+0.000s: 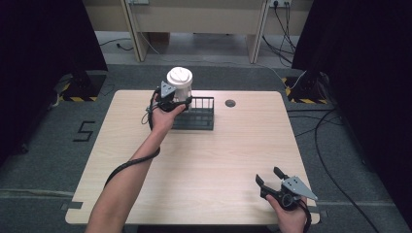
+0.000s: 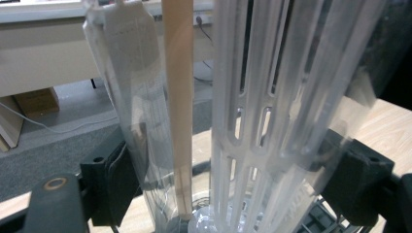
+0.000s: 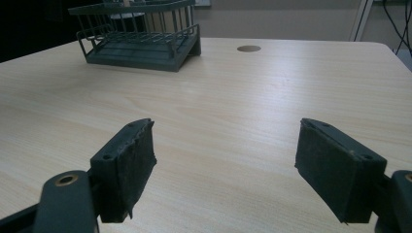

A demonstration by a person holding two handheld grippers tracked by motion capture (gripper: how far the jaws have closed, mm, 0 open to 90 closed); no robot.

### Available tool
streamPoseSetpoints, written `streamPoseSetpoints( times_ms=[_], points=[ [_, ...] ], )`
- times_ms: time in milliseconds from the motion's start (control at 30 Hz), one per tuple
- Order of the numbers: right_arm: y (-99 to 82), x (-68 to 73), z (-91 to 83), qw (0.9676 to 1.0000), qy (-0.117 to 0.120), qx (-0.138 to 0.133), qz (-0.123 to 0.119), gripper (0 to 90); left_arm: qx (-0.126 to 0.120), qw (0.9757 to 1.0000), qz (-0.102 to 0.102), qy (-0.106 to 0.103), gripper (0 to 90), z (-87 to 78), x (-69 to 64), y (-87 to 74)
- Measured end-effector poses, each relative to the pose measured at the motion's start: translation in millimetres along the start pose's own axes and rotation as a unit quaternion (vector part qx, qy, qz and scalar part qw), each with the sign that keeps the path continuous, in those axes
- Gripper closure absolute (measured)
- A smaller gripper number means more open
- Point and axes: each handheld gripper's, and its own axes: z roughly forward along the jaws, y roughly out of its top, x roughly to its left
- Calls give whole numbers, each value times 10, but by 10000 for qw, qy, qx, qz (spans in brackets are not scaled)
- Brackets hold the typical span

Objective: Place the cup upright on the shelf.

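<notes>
We note the left hand-held gripper (image 1: 171,99) clamped on a clear, rigid, likely light and slippery white-lidded plastic tumbler (image 1: 180,83), gripped mid-wall above the wire rack (image 1: 200,115), while the right hand-held gripper (image 1: 270,180) idles wide open, empty, over the surface (image 1: 214,160).

Even overhead light lay bright on the pale wooden table (image 1: 209,160) with only soft shadows, dark curtains framed the sides, and the clear ribbed plastic container (image 2: 272,121) was blurred close to the lens.
</notes>
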Motion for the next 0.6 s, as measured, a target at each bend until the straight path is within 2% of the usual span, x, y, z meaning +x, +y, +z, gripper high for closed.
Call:
streamPoseSetpoints(
  times_ms=[333,500,600],
  points=[
    [1,-5,0,10000,-13,-2,-14,224,173,9998,-107,39,177,67,-49,-153],
    [0,-7,-1,10000,7,6,9,224,278,9996,-50,19,176,89,-69,-199],
    [1,-4,-1,10000,17,26,-7,224,324,9994,-102,34,176,107,-68,-239]
  ],
)
